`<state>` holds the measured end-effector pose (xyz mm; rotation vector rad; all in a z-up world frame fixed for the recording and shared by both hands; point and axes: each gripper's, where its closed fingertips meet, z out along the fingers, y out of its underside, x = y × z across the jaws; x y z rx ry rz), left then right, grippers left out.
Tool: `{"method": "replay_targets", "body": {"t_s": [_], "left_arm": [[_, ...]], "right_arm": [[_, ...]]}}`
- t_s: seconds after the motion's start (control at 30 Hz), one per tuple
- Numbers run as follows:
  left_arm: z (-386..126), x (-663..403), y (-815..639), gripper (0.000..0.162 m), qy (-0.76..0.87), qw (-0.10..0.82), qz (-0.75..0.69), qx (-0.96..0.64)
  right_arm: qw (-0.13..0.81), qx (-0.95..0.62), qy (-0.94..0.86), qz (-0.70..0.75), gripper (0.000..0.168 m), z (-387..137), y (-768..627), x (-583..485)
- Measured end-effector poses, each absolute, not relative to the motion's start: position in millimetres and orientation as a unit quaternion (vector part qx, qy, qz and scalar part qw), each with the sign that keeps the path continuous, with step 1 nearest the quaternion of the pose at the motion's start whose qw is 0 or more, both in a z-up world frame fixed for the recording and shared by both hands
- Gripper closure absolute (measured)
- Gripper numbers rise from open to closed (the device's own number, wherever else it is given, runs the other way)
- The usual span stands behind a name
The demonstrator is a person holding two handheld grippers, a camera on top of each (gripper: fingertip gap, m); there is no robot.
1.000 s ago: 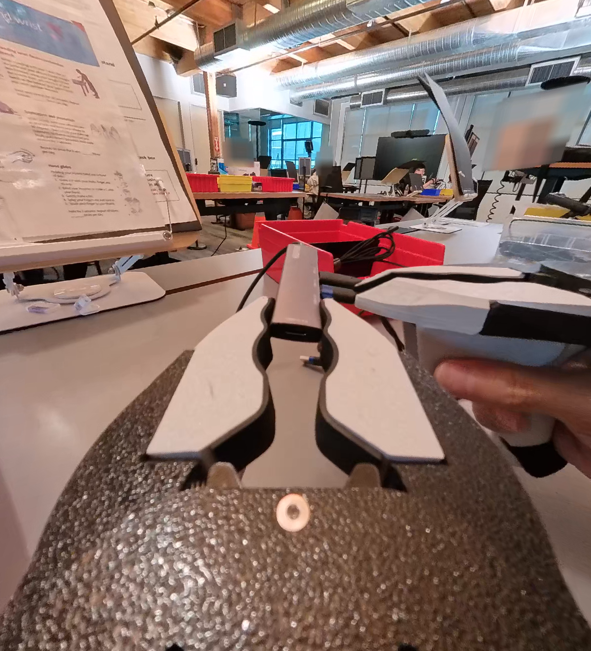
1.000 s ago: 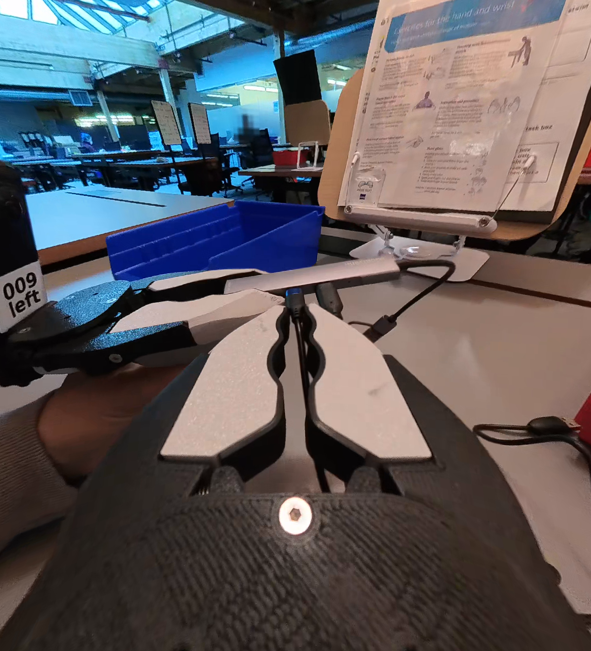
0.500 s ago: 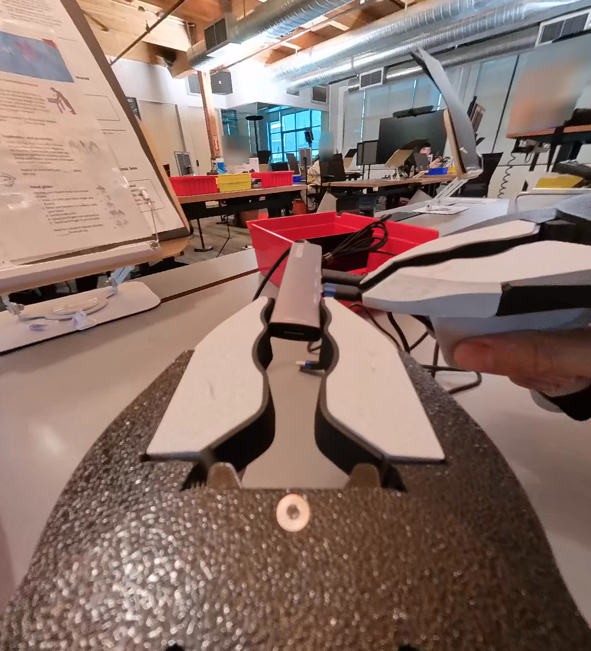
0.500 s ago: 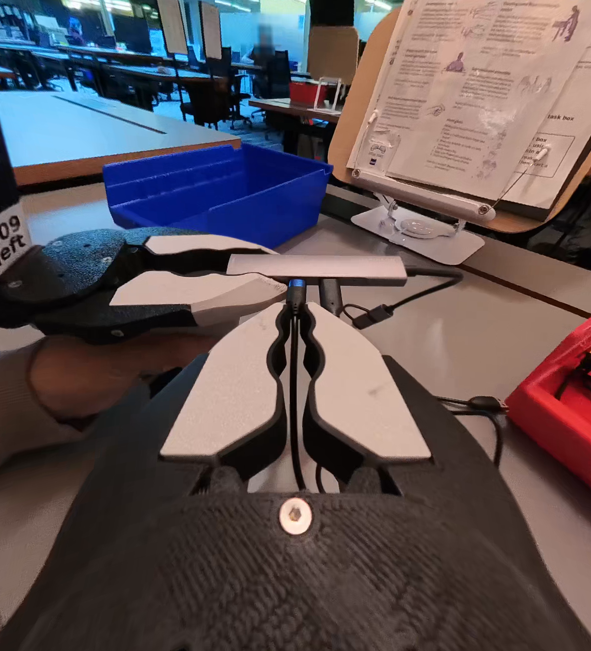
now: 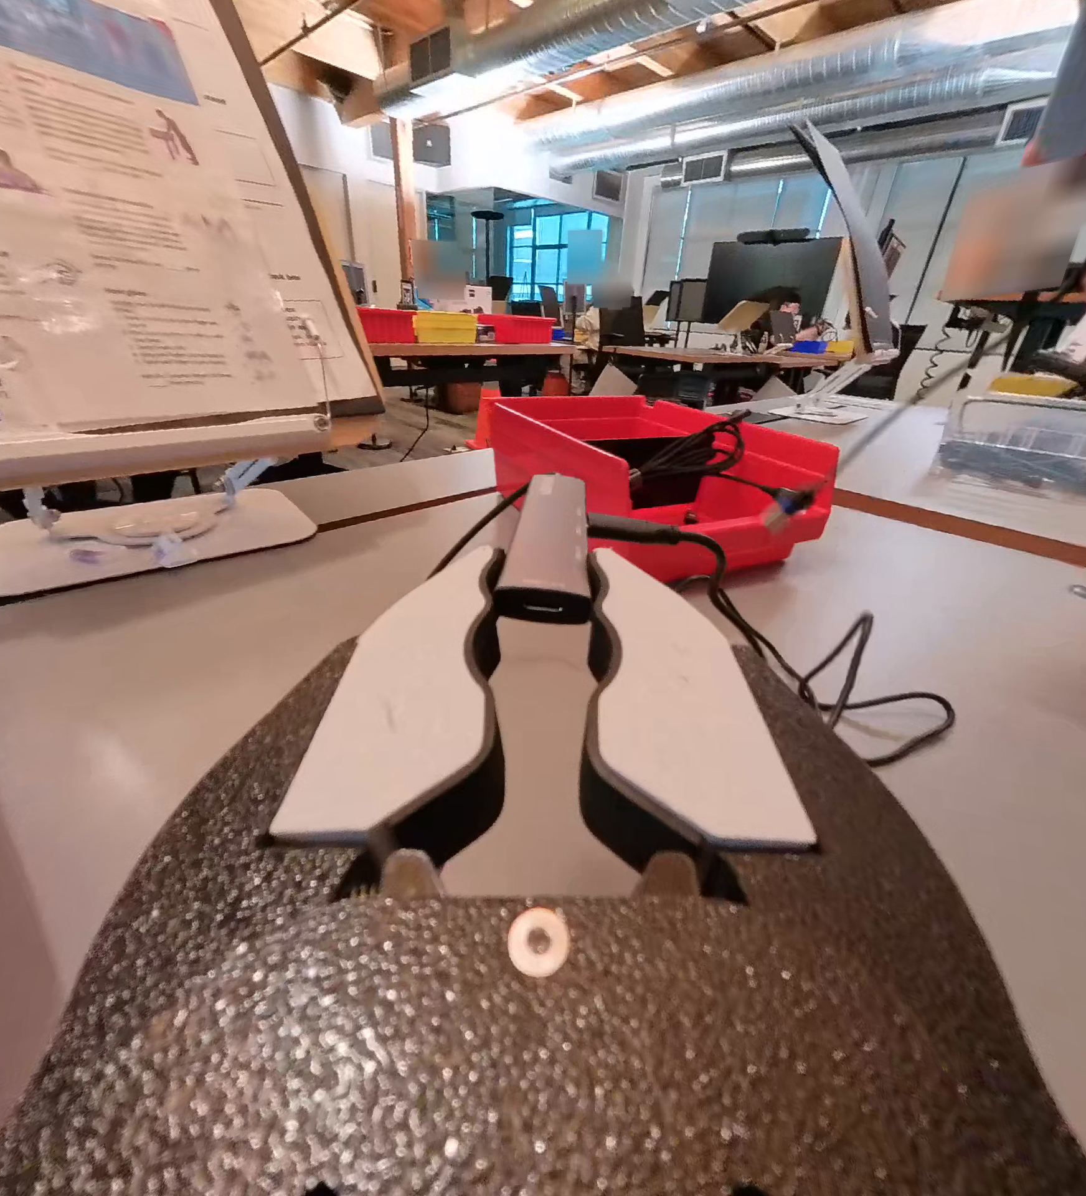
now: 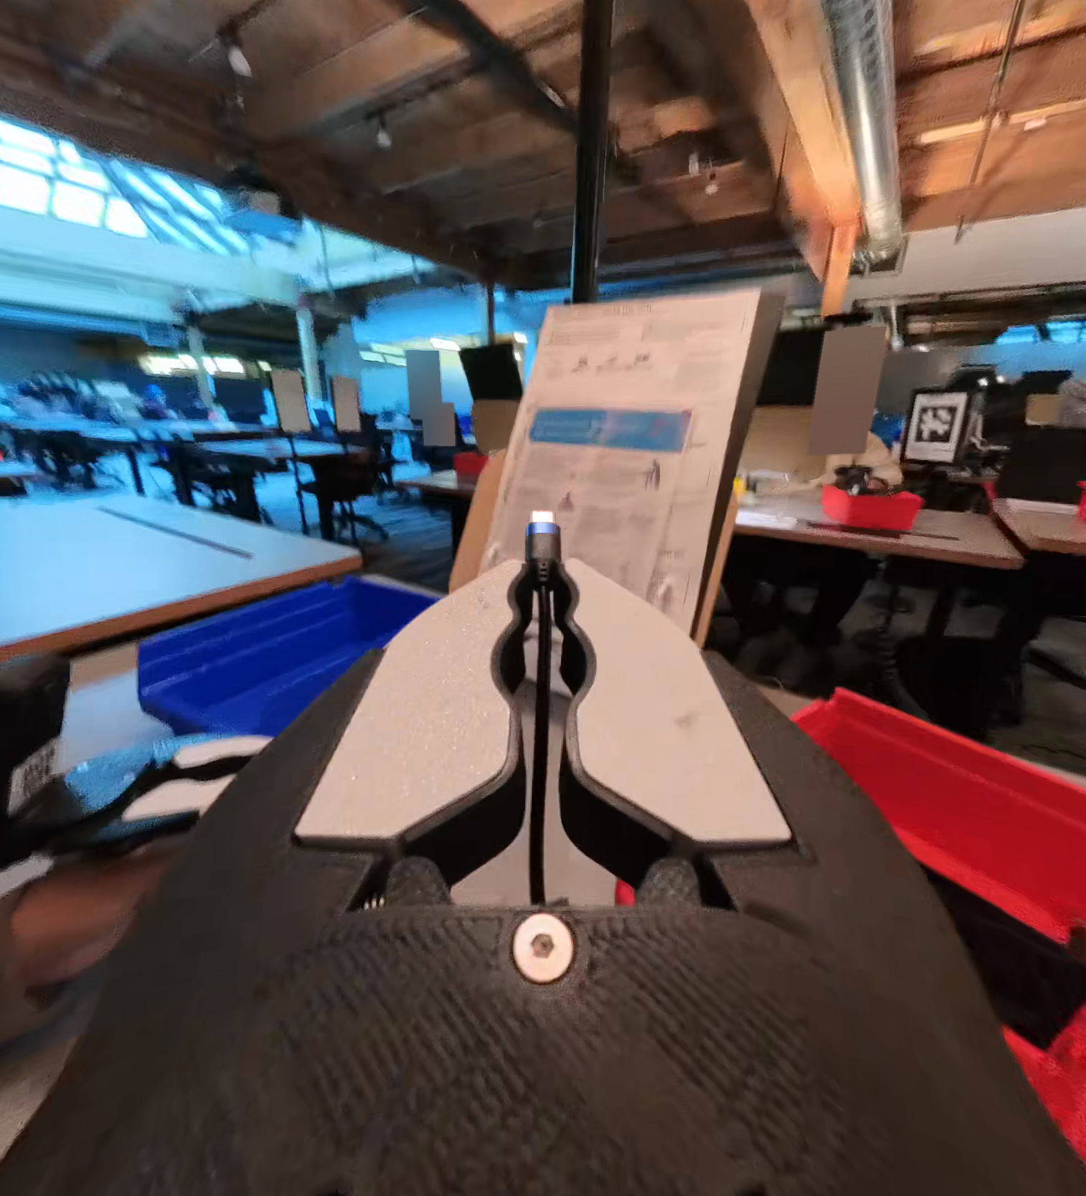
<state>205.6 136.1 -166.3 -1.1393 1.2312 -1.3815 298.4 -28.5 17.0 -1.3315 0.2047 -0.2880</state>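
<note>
My left gripper (image 5: 542,563) is shut on the near end of a grey USB hub (image 5: 550,518) and holds it above the table. One black cable (image 5: 647,534) is plugged into the hub's right side and trails over the table. My right gripper (image 6: 542,569) is shut on a black cable, and its blue-collared plug (image 6: 542,534) sticks out past the fingertips, free of the hub and raised in the air. In the left wrist view a blurred blue-collared plug (image 5: 785,511) hangs on a cable in front of the red bin. My left gripper shows blurred at the lower left of the right wrist view (image 6: 159,776).
A red bin (image 5: 741,537) holding black cables stands behind the hub; it also shows in the right wrist view (image 6: 980,809). A blue bin (image 6: 269,653) stands at the left. A document stand with printed sheets (image 5: 126,259) is at the back left. A clear plastic box (image 5: 1045,440) is at the right.
The right gripper has pulled the blue-collared plug out of the hub and swung up and away to the right. The left gripper still holds the hub, with one cable left in it.
</note>
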Motion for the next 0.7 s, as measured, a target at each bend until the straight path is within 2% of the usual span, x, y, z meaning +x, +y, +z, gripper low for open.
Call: {"method": "replay_targets", "body": {"t_s": [0.07, 0.2, 0.33, 0.5, 0.6, 0.7], "left_arm": [[-164.6, 204.6, 139.6, 0.139, 0.497, 0.468, -0.564, -0.465], [-165.9, 204.5, 142.1, 0.138, 0.498, 0.466, -0.565, -0.465], [-166.6, 205.2, 139.3, 0.138, 0.503, 0.463, -0.565, -0.462], [-166.3, 205.3, 136.2, 0.139, 0.509, 0.462, -0.566, -0.456], [-166.7, 205.4, 136.2, 0.138, 0.509, 0.459, -0.568, -0.456], [-167.6, 205.8, 135.5, 0.139, 0.508, 0.454, -0.571, -0.457]], "right_arm": [[0.791, -0.590, 0.097, -0.130, 0.162, 40.6, -35.9, 316.9], [0.766, -0.610, 0.111, -0.172, 0.162, 38.4, -35.8, 371.4], [0.748, -0.650, 0.134, -0.027, 0.162, -10.1, -6.3, 396.0], [0.784, -0.597, 0.148, 0.081, 0.162, -25.4, 0.8, 396.9], [0.813, -0.555, 0.167, 0.060, 0.162, -17.3, -7.0, 407.3], [0.780, -0.595, 0.192, 0.011, 0.162, -39.4, -7.5, 431.7]]}}
